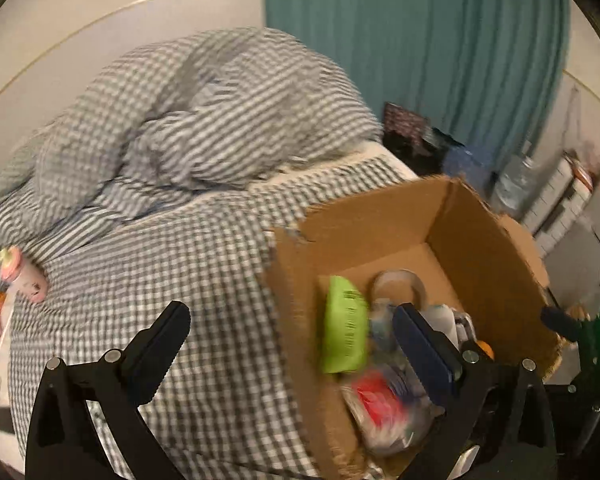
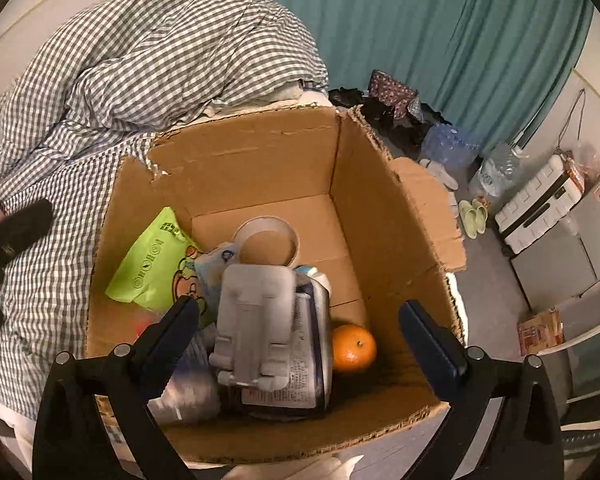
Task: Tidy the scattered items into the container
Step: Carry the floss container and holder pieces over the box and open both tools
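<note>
Between and just beyond our right fingers (image 2: pixel 300 320) sits the cardboard box (image 2: pixel 260 160), open-topped with torn, ragged flaps, resting on the checked bedding (image 2: pixel 60 240). Only the right wrist view shows us the orange (image 2: pixel 353 347) on the box floor and the grey plastic holder (image 2: pixel 256 320) lying on a printed packet; the green snack bag (image 2: pixel 152 268) and tape roll (image 2: pixel 266 240) lie farther in. Our right fingers are spread wide, gripping nothing. The left wrist view, blurred, has our left fingers (image 1: pixel 288 332) also spread and empty, straddling the box's near wall, and alone shows a pink bottle (image 1: pixel 24 276) lying on the bed far outside the left finger.
</note>
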The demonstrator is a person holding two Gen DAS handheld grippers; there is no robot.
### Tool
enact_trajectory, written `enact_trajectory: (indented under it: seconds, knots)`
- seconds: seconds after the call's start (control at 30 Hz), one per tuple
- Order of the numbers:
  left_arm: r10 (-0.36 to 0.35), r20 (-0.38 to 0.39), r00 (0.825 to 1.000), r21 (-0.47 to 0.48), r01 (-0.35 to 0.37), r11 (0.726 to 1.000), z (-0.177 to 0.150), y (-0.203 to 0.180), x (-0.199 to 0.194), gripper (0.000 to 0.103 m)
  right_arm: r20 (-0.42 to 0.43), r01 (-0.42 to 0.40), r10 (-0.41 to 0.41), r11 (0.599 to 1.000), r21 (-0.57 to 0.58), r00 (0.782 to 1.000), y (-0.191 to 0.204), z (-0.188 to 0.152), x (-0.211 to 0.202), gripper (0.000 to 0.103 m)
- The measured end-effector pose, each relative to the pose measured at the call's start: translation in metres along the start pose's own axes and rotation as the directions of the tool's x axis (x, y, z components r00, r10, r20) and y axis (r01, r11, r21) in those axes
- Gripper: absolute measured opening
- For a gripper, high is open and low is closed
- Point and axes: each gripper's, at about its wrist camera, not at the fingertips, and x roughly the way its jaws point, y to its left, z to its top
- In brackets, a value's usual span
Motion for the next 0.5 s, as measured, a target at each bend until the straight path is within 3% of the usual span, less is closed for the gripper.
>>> enact_trajectory:
  seconds: [0.17,0.3,0.5]
  knots:
    - [0.093,0.032,0.995,-0.068,-0.091,0.994,-0.009,0.032,-0.023,0.103,0.031,-0.052,0.051,0.998,0.032,0.998,-0.004,-0.009,-0.015,0.100]
    - [0.159,0.025,0.987,-0.123,-0.154,0.980,-0.029,0.057,-0.041,0.103,0.097,-0.150,0.147,0.988,0.021,0.984,0.001,-0.020,-0.044,0.100]
    - [0.198,-0.056,0.979,-0.193,-0.205,0.960,-0.070,0.092,-0.047,0.103,0.119,-0.235,0.242,0.969,-0.073,0.963,0.036,-0.032,-0.062,0.100]
